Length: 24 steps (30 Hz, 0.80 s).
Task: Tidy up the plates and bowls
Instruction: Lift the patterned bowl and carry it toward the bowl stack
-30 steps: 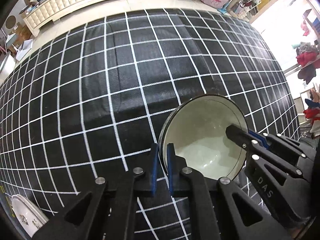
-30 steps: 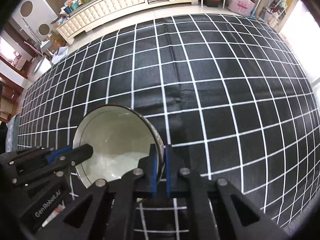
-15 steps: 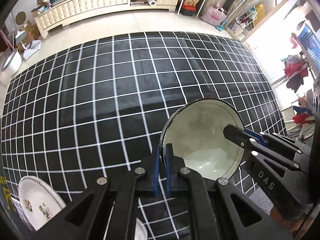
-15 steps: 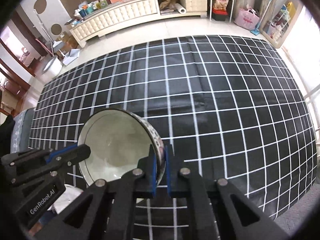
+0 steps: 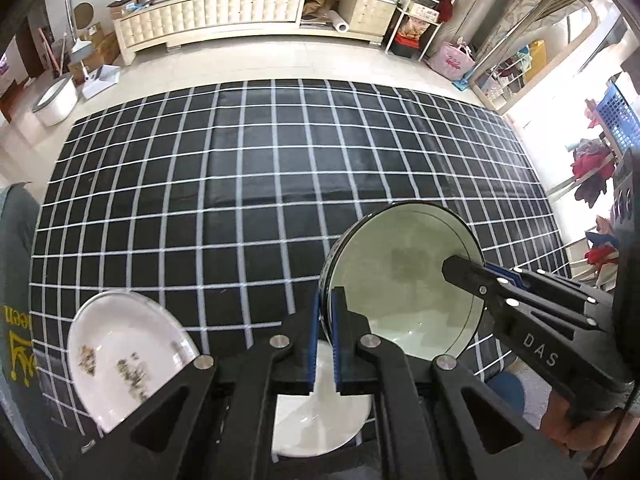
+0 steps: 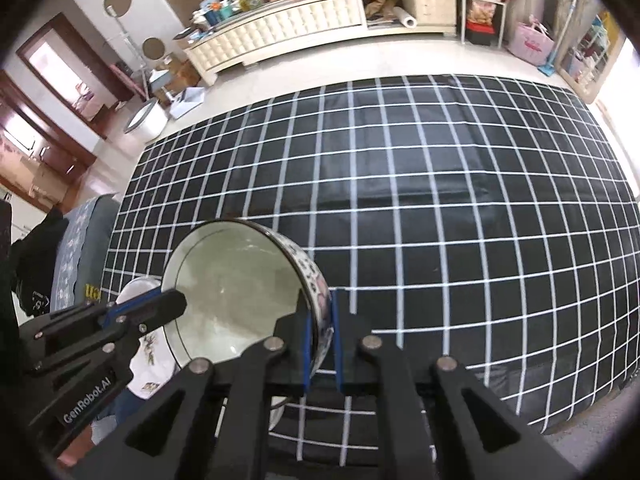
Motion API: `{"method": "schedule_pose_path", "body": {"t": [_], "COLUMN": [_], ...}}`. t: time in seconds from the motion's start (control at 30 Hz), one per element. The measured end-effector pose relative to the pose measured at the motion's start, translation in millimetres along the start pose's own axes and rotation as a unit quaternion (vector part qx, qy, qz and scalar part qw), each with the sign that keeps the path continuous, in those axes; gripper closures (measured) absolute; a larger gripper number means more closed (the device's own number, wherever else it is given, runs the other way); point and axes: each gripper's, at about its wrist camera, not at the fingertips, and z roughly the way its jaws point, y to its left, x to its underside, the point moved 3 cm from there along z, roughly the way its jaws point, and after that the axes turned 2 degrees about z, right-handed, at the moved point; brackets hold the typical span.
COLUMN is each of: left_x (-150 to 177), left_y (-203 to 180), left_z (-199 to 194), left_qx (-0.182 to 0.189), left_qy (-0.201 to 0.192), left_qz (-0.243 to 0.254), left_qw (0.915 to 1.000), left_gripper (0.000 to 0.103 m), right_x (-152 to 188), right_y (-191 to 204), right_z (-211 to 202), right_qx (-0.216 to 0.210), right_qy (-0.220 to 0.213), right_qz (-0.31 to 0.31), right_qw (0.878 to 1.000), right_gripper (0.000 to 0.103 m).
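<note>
Two grippers share one bowl point(image 5: 404, 280), lifted off the black-and-white checked cloth point(image 5: 260, 184) and tipped so its pale inside faces the cameras. The left gripper point(image 5: 327, 320) has its blue-lined fingers pinched on the rim at the bowl's 9 o'clock side; the right gripper point(image 6: 320, 332) is nipped onto the opposite rim, at 3 o'clock, where the patterned outer wall shows in the right wrist view. In the left wrist view the right gripper reaches in from 4 o'clock, its tip lying over the bowl's far rim. Below the bowl, toward 6 o'clock, a plain white plate point(image 5: 320, 420) lies near the cloth's near edge, and at 8 o'clock sits a white plate with small flower sprigs point(image 5: 120, 352). Beyond the cloth, at 12 o'clock, a long cream cabinet point(image 5: 224, 8) stands against the wall.
</note>
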Motion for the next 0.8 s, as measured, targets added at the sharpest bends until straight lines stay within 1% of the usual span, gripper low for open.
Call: {"method": "schedule_pose_path", "body": {"t": [0.23, 0.4, 0.53, 0.8], "left_x": [35, 62, 77, 98], "left_y": [19, 41, 48, 51], "left_z": [-14, -19, -15, 0], "left_qx": [-0.022, -0.024, -0.025, -0.025], "left_qy": [-0.006, 0.003, 0.012, 0.032], "left_qz": [0.003, -0.014, -0.023, -0.033], "left_qw": [0.9997, 0.9996, 0.9994, 0.9986], "left_gripper": [0.098, 0.098, 0.098, 0.099], "right_x": [21, 39, 53, 72], "right_y": [26, 39, 44, 49], "right_z": [8, 15, 26, 39], "right_qx": [-0.009, -0.007, -0.009, 0.009], "right_qy": [0.014, 0.029, 0.049, 0.071], "right_qz": [-0.014, -0.024, -0.021, -0.029], "right_qw": [1.0, 0.999, 0.999, 0.997], "right_gripper": [0.091, 0.091, 0.091, 0.091]}}
